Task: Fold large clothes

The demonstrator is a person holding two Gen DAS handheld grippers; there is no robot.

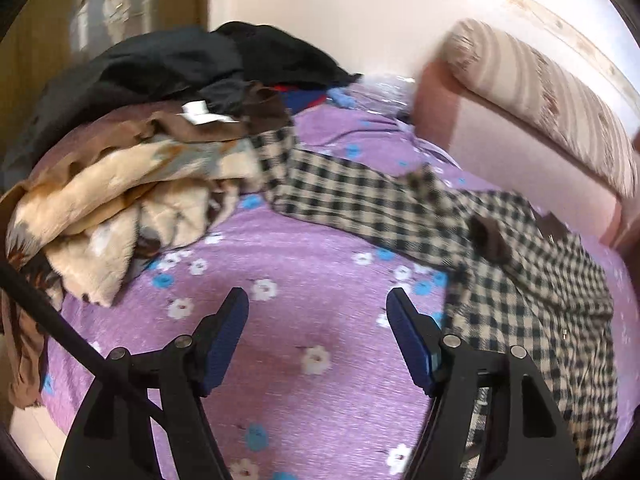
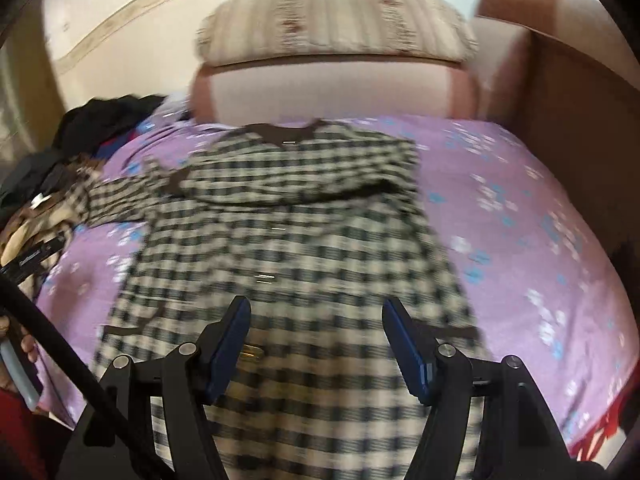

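Checked garment [image 2: 288, 216] lies spread on bed [image 2: 520, 208], collar toward headboard edge, one sleeve [image 1: 332, 188] stretched toward clothes pile [image 1: 132, 184] at bed's left side. Left gripper [image 1: 316, 300] and right gripper [image 2: 316, 308] both spread wide, nothing held. Fabric looks soft, limp, light, likely to sag; pinch at hem corners or sleeve cuff.

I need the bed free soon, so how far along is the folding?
Done: the checked shirt is spread on the bed, one sleeve folded across the chest. In hand: nothing; the left gripper and right gripper are open. Left: the other sleeve, the body folds and the pile.
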